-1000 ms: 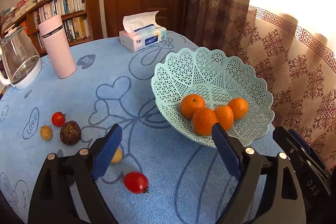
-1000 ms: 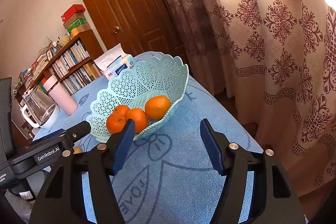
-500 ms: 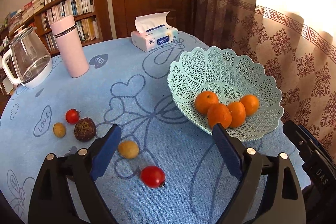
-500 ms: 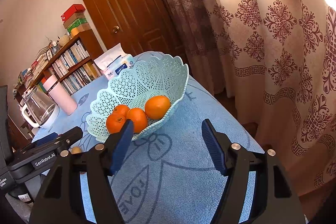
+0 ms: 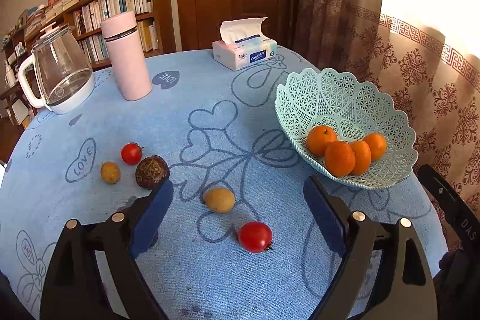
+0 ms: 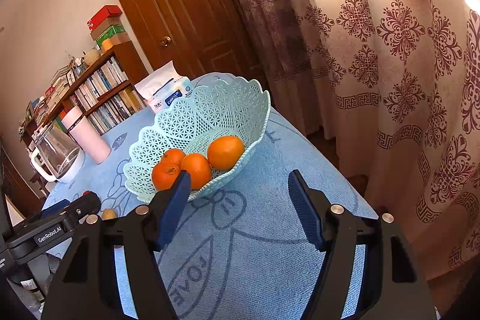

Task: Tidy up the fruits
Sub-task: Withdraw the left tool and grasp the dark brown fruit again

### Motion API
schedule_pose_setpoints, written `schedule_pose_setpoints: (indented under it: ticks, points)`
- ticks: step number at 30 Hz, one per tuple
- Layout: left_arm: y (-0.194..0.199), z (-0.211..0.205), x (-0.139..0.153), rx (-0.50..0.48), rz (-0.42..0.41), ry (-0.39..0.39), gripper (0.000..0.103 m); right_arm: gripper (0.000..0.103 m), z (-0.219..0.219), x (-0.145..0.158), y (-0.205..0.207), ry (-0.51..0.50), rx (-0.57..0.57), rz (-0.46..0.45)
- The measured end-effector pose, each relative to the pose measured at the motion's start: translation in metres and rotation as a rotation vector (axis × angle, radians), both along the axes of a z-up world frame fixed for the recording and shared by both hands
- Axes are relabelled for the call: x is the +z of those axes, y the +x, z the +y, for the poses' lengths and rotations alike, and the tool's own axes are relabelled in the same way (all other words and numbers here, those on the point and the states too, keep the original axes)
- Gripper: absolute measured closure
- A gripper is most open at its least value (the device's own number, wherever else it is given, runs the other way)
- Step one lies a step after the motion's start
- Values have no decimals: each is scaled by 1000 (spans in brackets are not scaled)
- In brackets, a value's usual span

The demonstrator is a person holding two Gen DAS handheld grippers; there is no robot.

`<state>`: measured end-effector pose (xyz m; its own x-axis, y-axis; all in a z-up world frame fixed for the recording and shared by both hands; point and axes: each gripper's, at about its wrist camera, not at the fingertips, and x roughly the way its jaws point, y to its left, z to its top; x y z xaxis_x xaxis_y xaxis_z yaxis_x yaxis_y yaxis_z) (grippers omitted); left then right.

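A mint lattice basket (image 5: 339, 92) stands at the right of the blue tablecloth and holds several oranges (image 5: 339, 158). It also shows in the right wrist view (image 6: 210, 104). Loose on the cloth lie a red tomato (image 5: 255, 236), a yellow fruit (image 5: 219, 199), a dark brown fruit (image 5: 151, 171), a second tomato (image 5: 131, 153) and a small yellow fruit (image 5: 110, 172). My left gripper (image 5: 238, 215) is open and empty, above the near tomato and yellow fruit. My right gripper (image 6: 240, 209) is open and empty, in front of the basket.
A pink tumbler (image 5: 126, 56), a glass kettle (image 5: 58, 71) and a tissue box (image 5: 244, 51) stand at the back of the table. A bookshelf, a door and curtains lie beyond. The table's right edge runs close to the curtain (image 6: 405, 80).
My left gripper has swung left and drawn back, so the loose fruits now lie between and ahead of its fingers. The right gripper has barely moved.
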<state>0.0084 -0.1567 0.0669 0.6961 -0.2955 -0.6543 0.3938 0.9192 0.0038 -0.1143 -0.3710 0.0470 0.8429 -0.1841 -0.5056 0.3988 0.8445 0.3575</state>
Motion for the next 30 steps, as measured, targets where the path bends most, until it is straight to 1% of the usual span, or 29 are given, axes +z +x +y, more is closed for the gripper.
schedule_pose_setpoints:
  ticks: [4, 10, 16, 20, 24, 30]
  points:
    - [1, 18, 0, 39, 0, -6, 12, 34, 0, 0, 0, 0, 0, 0]
    - [4, 48, -5, 116, 22, -14, 12, 34, 1, 0, 0, -3, 2, -1]
    - [3, 76, -9, 160, 20, 0, 12, 34, 3, 1, 0, -4, 6, -1]
    - [6, 91, -15, 195, 35, 1, 12, 34, 4, 2, 1, -9, 11, 0]
    - [8, 100, -20, 215, 50, 1, 12, 33, 6, 3, 0, -16, 14, -1]
    - [12, 99, -27, 216, 60, 11, 12, 33, 6, 2, 0, -16, 14, -1]
